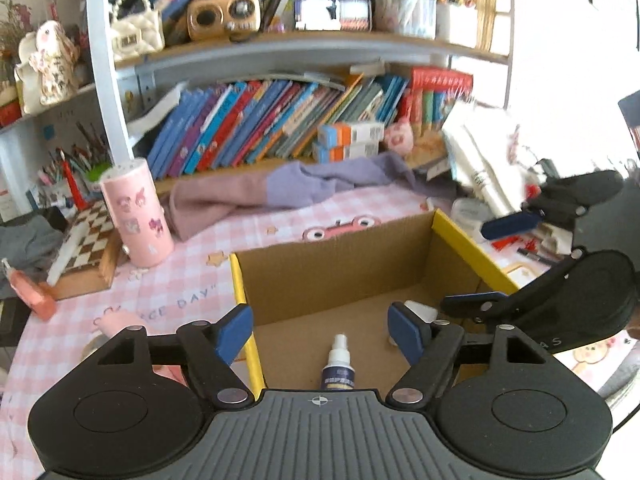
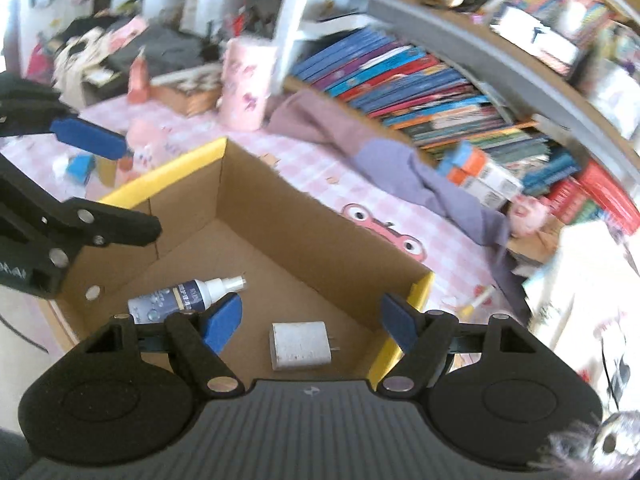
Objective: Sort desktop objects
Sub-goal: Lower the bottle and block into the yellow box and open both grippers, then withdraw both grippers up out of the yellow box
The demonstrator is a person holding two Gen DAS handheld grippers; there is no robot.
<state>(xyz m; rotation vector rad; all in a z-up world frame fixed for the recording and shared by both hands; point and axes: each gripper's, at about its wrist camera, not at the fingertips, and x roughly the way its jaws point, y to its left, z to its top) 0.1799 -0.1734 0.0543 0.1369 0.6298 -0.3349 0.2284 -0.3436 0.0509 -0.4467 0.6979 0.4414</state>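
Observation:
An open cardboard box with yellow rims stands on the pink checked tablecloth; it also shows in the right wrist view. Inside lie a small spray bottle and a white charger plug, partly seen in the left wrist view. My left gripper is open and empty above the box's near-left part. My right gripper is open and empty above the charger. The right gripper shows in the left wrist view, and the left gripper shows in the right wrist view.
A pink cylinder, a chessboard box and a pink bottle stand left of the box. A purple cloth lies behind it under bookshelves. Papers and small clutter lie at right.

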